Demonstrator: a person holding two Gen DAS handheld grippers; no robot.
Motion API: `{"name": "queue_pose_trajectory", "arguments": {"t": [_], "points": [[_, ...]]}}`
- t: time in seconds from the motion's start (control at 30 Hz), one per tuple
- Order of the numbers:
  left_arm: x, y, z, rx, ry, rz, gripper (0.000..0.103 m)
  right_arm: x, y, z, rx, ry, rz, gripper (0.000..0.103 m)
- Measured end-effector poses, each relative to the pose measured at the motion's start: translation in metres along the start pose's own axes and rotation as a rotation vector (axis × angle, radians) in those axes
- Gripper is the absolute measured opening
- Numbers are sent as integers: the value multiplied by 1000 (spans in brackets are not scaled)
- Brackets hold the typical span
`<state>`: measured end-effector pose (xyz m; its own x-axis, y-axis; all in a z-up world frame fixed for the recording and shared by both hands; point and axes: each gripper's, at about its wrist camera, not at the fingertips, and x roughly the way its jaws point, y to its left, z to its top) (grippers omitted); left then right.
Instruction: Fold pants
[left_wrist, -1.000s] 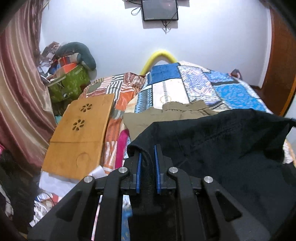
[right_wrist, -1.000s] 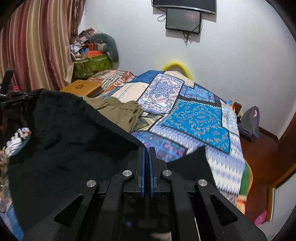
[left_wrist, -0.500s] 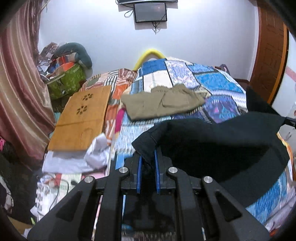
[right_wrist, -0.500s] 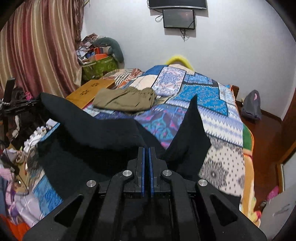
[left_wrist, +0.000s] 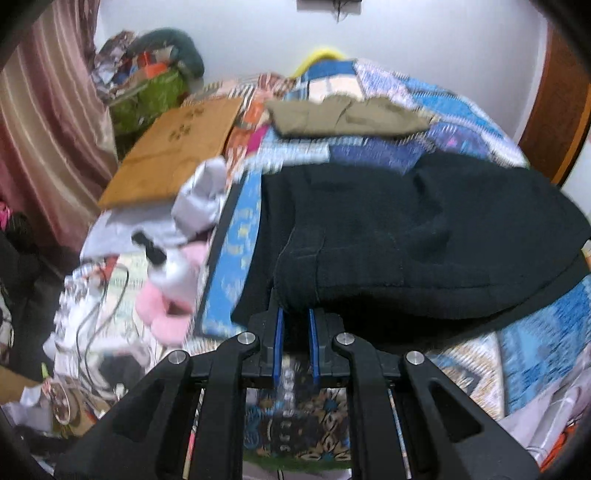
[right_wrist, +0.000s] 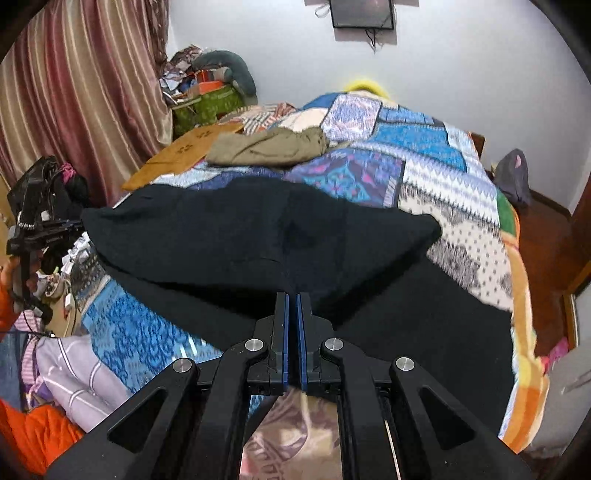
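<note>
Black pants (left_wrist: 424, 236) are stretched between my two grippers over the near end of a patchwork-quilted bed (left_wrist: 461, 110). My left gripper (left_wrist: 294, 314) is shut on a folded corner of the pants at its fingertips. My right gripper (right_wrist: 292, 299) is shut on the other edge of the black pants (right_wrist: 258, 236); the cloth spreads out from its tips over the quilt (right_wrist: 424, 158). My left gripper also shows at the far left of the right wrist view (right_wrist: 74, 221). The lower part of the pants drapes over the bed's near edge.
Folded olive-brown pants (left_wrist: 347, 116) lie farther up the bed, also in the right wrist view (right_wrist: 269, 147). A wooden lap tray (left_wrist: 177, 147) sits left of the bed. Clutter, cables and a pink plush (left_wrist: 173, 280) cover the floor at left. A striped curtain (right_wrist: 74, 92) hangs left.
Both grippers have come down and pulled back toward the bed's near edge. The black pants, held up high before, now lie lowered and spread over the quilt.
</note>
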<state>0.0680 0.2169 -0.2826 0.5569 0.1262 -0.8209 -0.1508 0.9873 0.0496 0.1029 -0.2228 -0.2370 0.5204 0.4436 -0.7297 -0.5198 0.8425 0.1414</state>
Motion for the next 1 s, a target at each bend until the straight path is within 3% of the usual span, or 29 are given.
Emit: {"name": "queue_pose_trajectory", "arguments": {"t": [0.23, 0.37, 0.57, 0.73, 0.8, 0.83, 0.87, 0.93, 1.0], "points": [[20, 16, -23, -52, 92, 71, 7, 9, -4, -16, 25, 68, -19, 4], [8, 36, -20, -111, 76, 112, 7, 0, -24, -15, 94, 68, -44, 5], [-17, 37, 14, -150, 2, 101, 7, -23, -48, 6, 123, 16, -118, 10], [-27, 6, 56, -98, -58, 49, 8, -24, -51, 43, 102, -38, -108, 26], [-27, -11, 74, -67, -75, 20, 12, -16, -49, 57, 77, -35, -93, 26], [-26, -23, 85, -47, -85, 10, 20, -10, -48, 65, 63, -29, -84, 26], [-24, -31, 92, -35, -92, 9, 35, -3, -46, 72, 48, -20, -74, 26], [-21, -47, 107, -20, -120, 0, 50, 10, -43, 83, 25, -3, -62, 26], [-15, -63, 122, -3, -135, -24, 51, 22, -42, 90, 4, 15, -60, 27]]}}
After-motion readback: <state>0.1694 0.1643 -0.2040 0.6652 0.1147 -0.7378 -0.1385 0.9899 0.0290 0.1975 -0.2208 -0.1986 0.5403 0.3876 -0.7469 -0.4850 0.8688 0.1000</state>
